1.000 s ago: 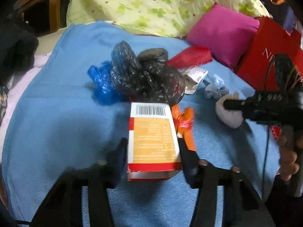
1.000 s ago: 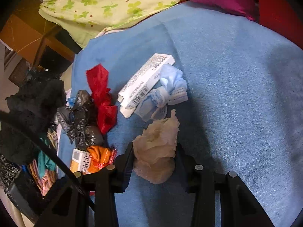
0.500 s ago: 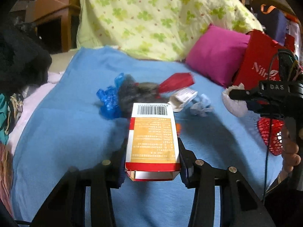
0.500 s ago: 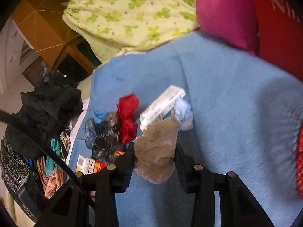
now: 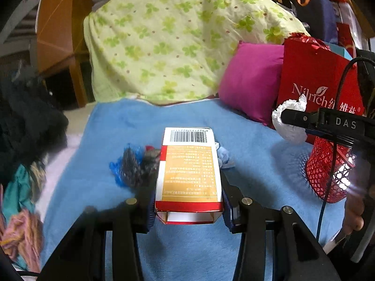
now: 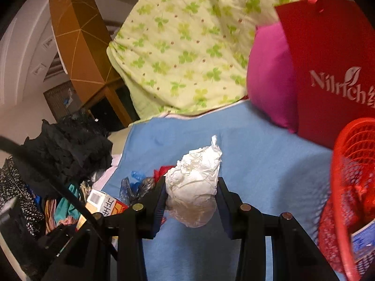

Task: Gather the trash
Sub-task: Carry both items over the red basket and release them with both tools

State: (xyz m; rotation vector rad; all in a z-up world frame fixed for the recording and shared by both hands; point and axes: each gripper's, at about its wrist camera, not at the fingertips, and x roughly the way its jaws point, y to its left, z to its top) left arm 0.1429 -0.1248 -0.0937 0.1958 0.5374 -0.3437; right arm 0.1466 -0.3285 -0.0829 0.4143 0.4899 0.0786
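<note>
My left gripper point(image 5: 188, 187) is shut on an orange and white carton point(image 5: 189, 168) with a barcode, held above the blue blanket point(image 5: 253, 154). My right gripper point(image 6: 191, 187) is shut on a crumpled white tissue wad point(image 6: 194, 175), raised above the bed; the wad also shows in the left wrist view point(image 5: 289, 119). A red mesh trash basket point(image 6: 351, 187) stands at the right, also in the left wrist view point(image 5: 328, 171). Black and blue plastic bags point(image 5: 131, 166) and a pale blue wad point(image 5: 223, 155) lie on the blanket behind the carton.
A red paper bag point(image 5: 314, 79) and a magenta pillow point(image 5: 253, 84) stand at the back right. A green clover-print quilt point(image 5: 175, 37) is piled at the back. Dark clothes point(image 5: 25, 121) are heaped off the bed's left edge.
Both grippers have lifted off the blanket with their loads and tilted up. The trash pile dropped lower in view and the red basket came into view at the right.
</note>
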